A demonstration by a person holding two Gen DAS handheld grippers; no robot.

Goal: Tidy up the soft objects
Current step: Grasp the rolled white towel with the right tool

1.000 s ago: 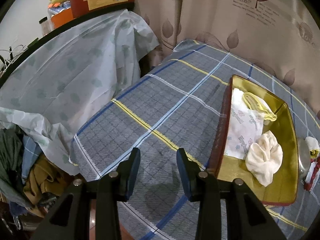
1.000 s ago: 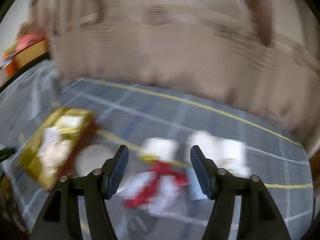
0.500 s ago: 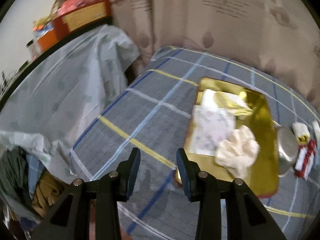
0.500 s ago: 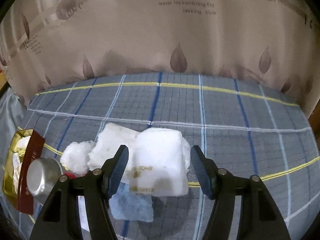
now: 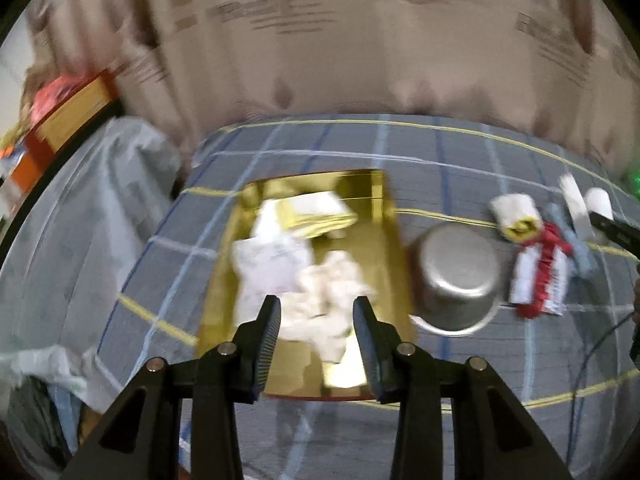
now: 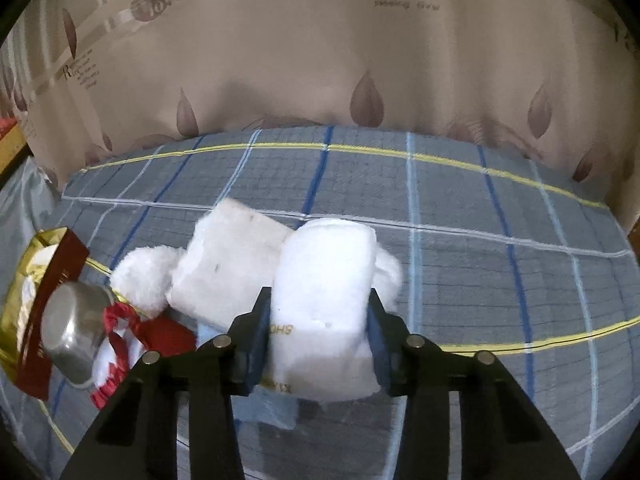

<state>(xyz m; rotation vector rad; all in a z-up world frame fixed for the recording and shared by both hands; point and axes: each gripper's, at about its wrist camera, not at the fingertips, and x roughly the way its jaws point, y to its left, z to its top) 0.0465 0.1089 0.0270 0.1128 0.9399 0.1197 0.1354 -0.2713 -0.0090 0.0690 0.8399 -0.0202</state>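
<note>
1. My right hand-held gripper (image 6: 320,332) has just been closing; its pads now pinch the folded white towel (image 6: 326,280), whose near end its fingers hide.
2. My left hand-held gripper (image 5: 316,322) hangs spread, empty, over the gold tray (image 5: 384,216); that view is blurred.
3. The towel lies mid-bench (image 6: 480,240).

Likely a home room, plaid-covered table (image 6: 460,200), leaf-print curtain (image 6: 320,60) behind, blurred boxes (image 5: 68,116) on draped furniture
</note>
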